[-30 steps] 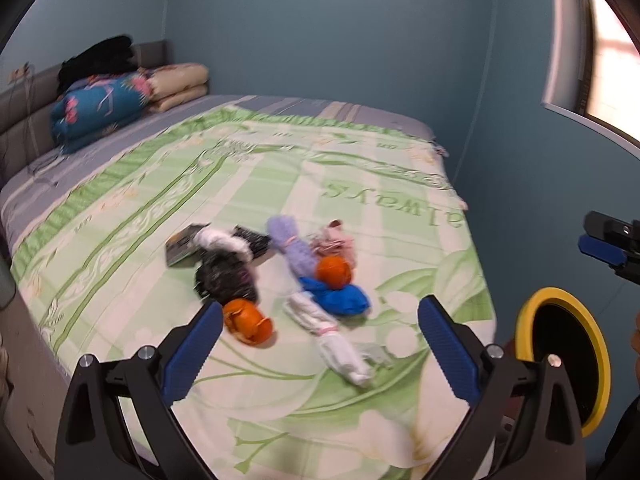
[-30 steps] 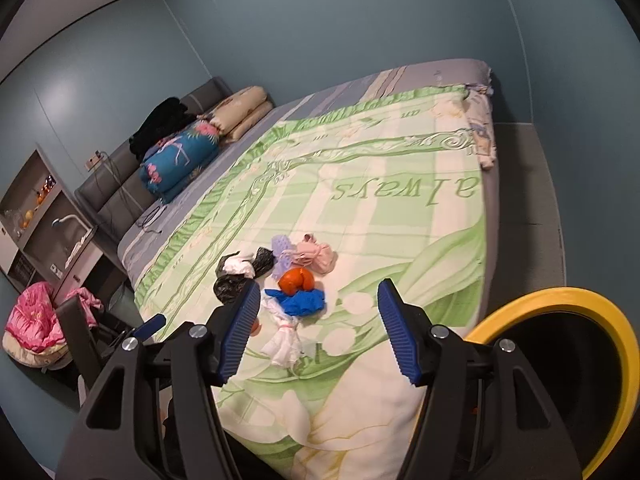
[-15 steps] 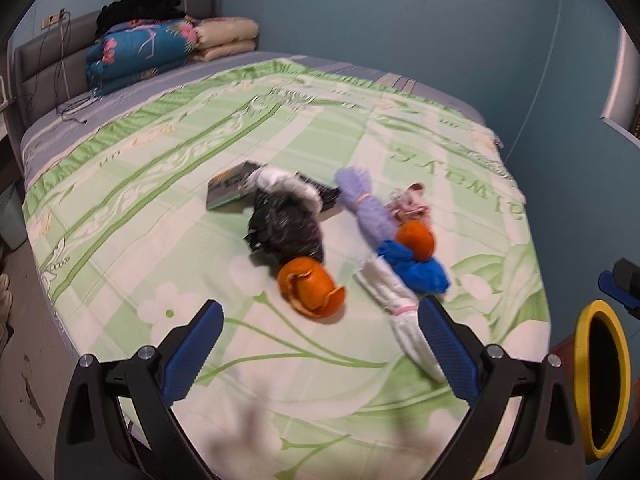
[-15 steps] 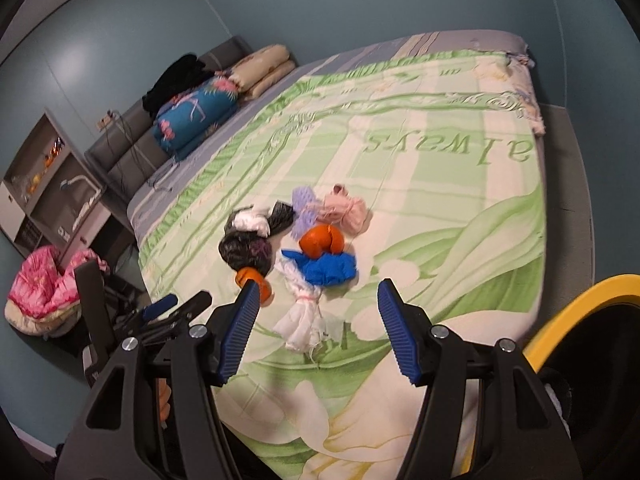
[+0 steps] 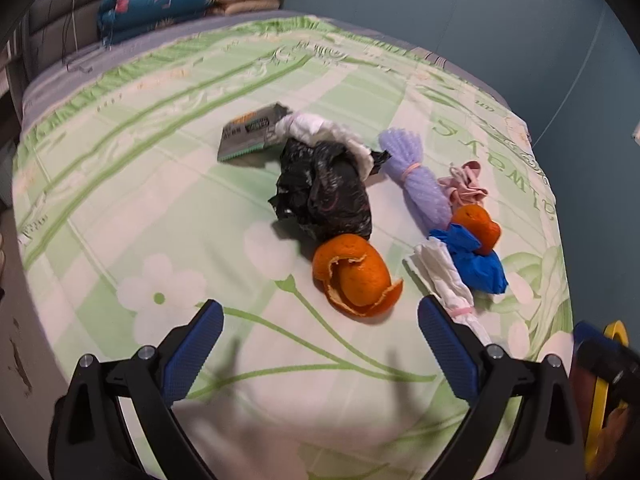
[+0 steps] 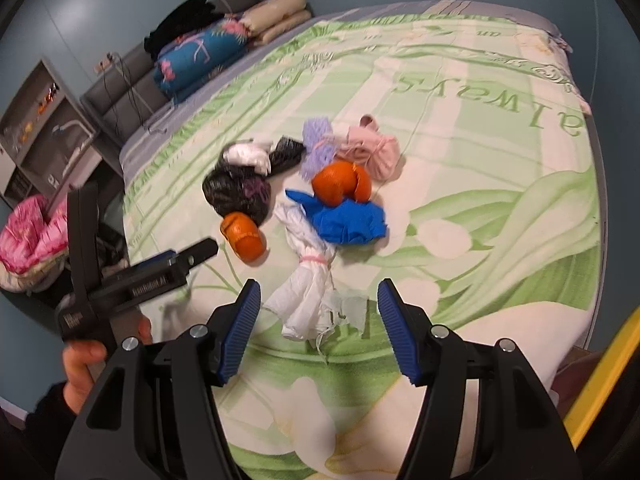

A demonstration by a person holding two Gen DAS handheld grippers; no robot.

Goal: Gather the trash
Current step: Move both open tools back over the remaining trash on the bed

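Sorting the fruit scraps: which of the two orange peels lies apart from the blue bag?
The curled orange peel beside the black bag; the other peel rests against the blue bag.

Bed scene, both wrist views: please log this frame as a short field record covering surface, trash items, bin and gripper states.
surface: bed with green floral sheet
trash nearest left gripper: orange peel
trash nearest right gripper: white tied bag
other trash: black bag, blue bag, purple bag, pink bag, second orange peel
bin: yellow-rimmed bin, beside bed
left gripper: open, empty
right gripper: open, empty
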